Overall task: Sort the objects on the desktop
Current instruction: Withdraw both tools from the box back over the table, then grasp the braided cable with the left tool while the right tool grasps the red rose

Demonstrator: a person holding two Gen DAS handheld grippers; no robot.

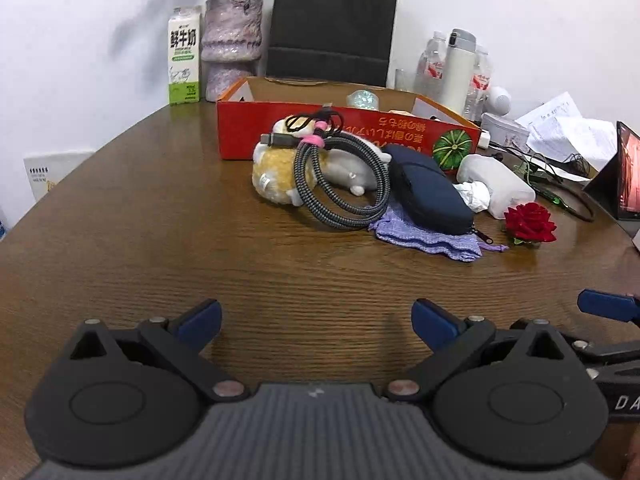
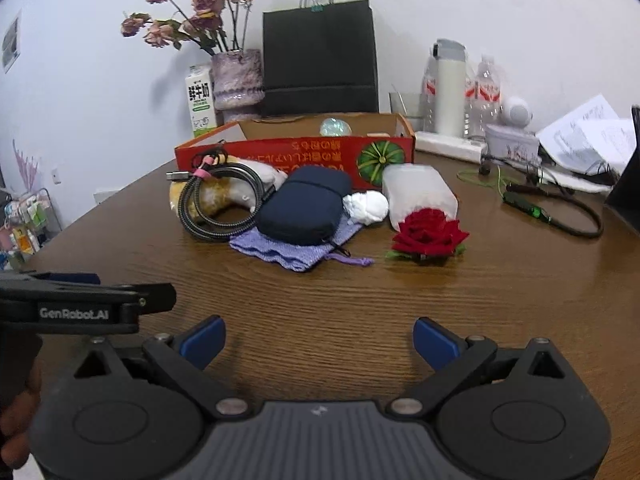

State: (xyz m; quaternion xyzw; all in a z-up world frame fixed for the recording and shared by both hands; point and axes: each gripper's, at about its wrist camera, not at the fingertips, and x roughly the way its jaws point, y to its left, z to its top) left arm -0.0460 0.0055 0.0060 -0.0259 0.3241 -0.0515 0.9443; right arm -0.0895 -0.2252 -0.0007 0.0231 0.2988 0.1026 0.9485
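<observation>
A pile of objects lies mid-table before a red cardboard box (image 1: 256,136) (image 2: 280,152): a plush hamster (image 1: 276,176) (image 2: 212,196), a coiled braided cable (image 1: 340,172) (image 2: 216,204) draped over it, a navy zip pouch (image 1: 432,188) (image 2: 304,208) on a purple cloth bag (image 1: 428,236) (image 2: 276,250), a tissue pack (image 1: 496,184) (image 2: 416,192) and a red rose (image 1: 530,222) (image 2: 430,234). My left gripper (image 1: 316,320) and right gripper (image 2: 320,340) are both open and empty, low over the bare wood well short of the pile.
A milk carton (image 1: 184,60) (image 2: 200,100), flower vase (image 1: 232,48) (image 2: 238,80), black paper bag (image 1: 332,24) (image 2: 320,60), bottles and a white flask (image 1: 456,68) (image 2: 448,88) line the back wall. Papers (image 1: 560,128), cables (image 2: 560,216) and a tablet (image 1: 628,172) sit at right.
</observation>
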